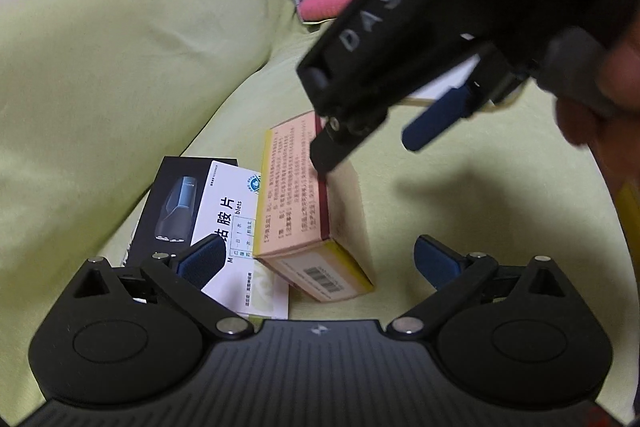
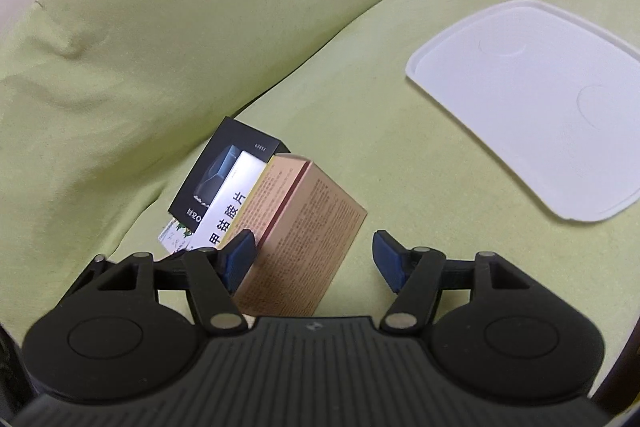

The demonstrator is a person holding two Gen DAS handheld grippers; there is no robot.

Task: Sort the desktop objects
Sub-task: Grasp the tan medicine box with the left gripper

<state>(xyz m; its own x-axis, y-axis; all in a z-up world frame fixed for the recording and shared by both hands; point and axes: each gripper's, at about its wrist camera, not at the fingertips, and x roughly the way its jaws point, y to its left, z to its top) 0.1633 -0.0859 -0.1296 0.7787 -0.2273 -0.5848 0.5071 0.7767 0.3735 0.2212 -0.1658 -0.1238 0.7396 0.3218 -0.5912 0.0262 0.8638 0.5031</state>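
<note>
Pink cardboard box [image 2: 296, 235] sits tilted between the spread fingers of the right gripper [image 2: 314, 261], ungrasped, leaning on two more boxes [image 2: 224, 187], while the white tray [image 2: 520, 107] ahead-right is bare and the left gripper [image 1: 318, 263] gapes, so sorting looks barely begun.

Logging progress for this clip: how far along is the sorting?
Barely begun. Done: nothing; the flat white plastic lid lies bare. In hand: the right gripper, jaws open, straddles the pink cardboard box; the left gripper waits open. Left: that box, the white medicine box and black carton, still piled.
</note>
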